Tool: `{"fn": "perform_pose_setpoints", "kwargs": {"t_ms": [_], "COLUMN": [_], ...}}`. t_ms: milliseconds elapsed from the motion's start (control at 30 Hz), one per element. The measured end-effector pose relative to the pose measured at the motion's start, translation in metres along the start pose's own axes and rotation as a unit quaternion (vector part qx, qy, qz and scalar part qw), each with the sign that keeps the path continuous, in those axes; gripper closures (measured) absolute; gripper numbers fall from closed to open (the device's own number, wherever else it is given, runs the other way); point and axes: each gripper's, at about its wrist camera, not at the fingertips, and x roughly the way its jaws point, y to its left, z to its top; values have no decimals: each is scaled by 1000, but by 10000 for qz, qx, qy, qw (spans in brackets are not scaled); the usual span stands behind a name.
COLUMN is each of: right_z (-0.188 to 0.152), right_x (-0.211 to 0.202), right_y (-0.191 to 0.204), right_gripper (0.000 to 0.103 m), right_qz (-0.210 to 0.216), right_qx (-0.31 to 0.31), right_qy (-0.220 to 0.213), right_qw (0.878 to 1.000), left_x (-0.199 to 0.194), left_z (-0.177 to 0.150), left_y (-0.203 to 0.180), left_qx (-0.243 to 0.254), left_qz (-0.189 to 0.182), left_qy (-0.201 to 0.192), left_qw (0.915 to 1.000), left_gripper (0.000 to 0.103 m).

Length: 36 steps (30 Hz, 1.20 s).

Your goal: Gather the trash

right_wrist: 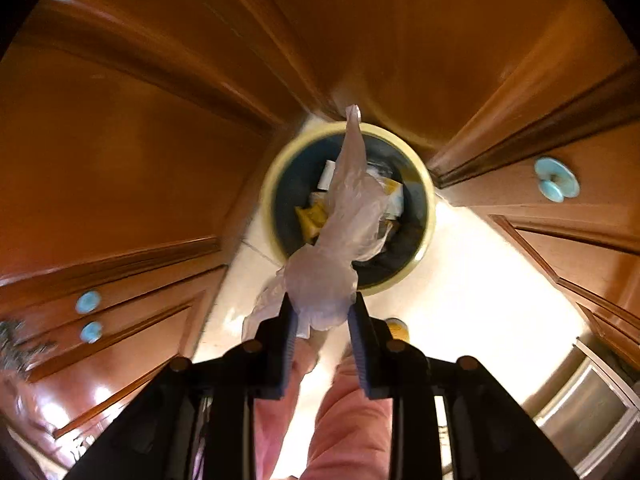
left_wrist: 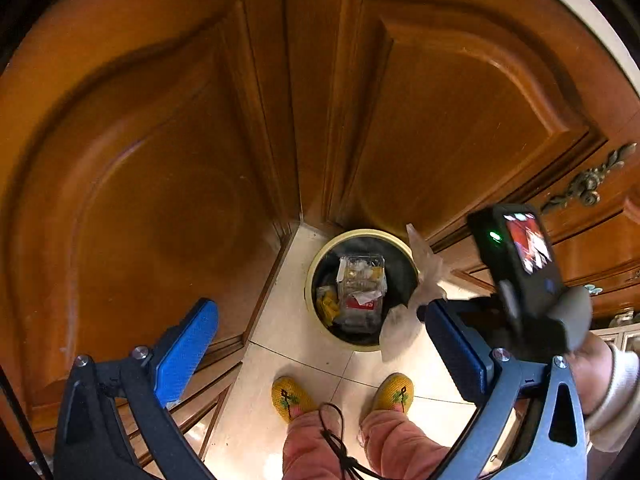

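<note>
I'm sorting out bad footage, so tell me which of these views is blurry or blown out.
Right wrist view: motion-smeared, the bin rim soft, the plastic bag hazy, floor overexposed. Left wrist view: mostly sharp, though the right gripper is blurred; strong fisheye bending of the cabinet doors.

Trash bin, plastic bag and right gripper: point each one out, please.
Trash bin (left_wrist: 310, 280): left wrist view, on its pale yellow rim.
Plastic bag (right_wrist: 340, 240): right wrist view, on the crumpled middle, above the bin.
Right gripper (right_wrist: 322, 322): right wrist view, between the fingertips, closed on the bag.
</note>
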Motion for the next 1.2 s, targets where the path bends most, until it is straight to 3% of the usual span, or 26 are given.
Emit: {"fn": "perform_pose_setpoints", "kwargs": {"t_ms": [200,233,533,833,1033,1200], "right_z": [15,15,-2,-17,-40,-66], "right_x": [6,4,-5,-28,-89,-161], "right_y": [-10,-12,-28,-29,-23,-13], "right_gripper": [46,45,44,44,44,44], "right_qz": [84,95,200,334,586,700], "right_qx": [429,433,731,804,848,742], "right_qy": [-11,-54,-295,-697,-1066,-1453], "right_qw": [9990,9990,9967,9938,9889,9841], "left_x": [14,17,52,47,15,-38], "left_z": [6,8,15,12,13,20], "left_y": [-7,-7,-10,-23,-29,-33], "left_qx": [169,185,240,418,391,337], "left_qz": [-11,-2,135,114,5,-147], "left_qy": [-28,-20,196,344,349,256], "left_qw": [9999,9998,9994,9985,9986,9990], "left_gripper": [1,1,1,1,1,1]}}
